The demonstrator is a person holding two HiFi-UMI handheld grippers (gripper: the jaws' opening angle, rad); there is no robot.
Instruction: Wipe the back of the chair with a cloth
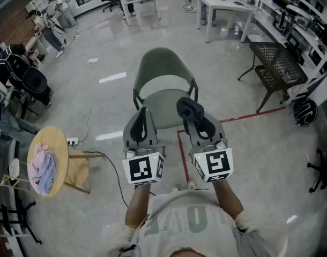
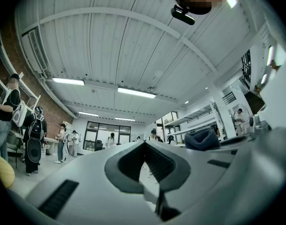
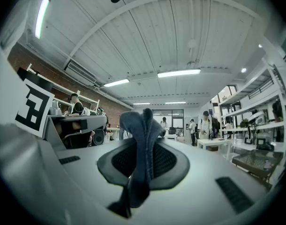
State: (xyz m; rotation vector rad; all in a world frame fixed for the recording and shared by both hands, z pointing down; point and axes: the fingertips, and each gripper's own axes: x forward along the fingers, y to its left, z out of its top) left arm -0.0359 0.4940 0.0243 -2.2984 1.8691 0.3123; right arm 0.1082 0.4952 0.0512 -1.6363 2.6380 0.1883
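A grey-green chair (image 1: 163,84) stands on the floor in front of me, its curved back on the far side and its seat (image 1: 166,101) nearest my grippers. My right gripper (image 1: 194,116) is shut on a dark blue cloth (image 1: 188,107), which bunches up above the jaws. In the right gripper view the cloth (image 3: 144,125) stands pinched between the pads, with my right gripper (image 3: 145,149) tilted up toward the ceiling. My left gripper (image 1: 142,123) is held beside it, shut with nothing in it. The left gripper (image 2: 145,149) also points upward, and the cloth (image 2: 202,138) shows at its right.
A round wooden side table (image 1: 60,138) with pink and blue cloths (image 1: 43,167) stands at the left, near a power strip (image 1: 72,141) and cable. Red tape (image 1: 182,154) marks the floor. A black mesh bench (image 1: 276,66), a helmet (image 1: 304,111) and white tables (image 1: 225,7) lie to the right and behind.
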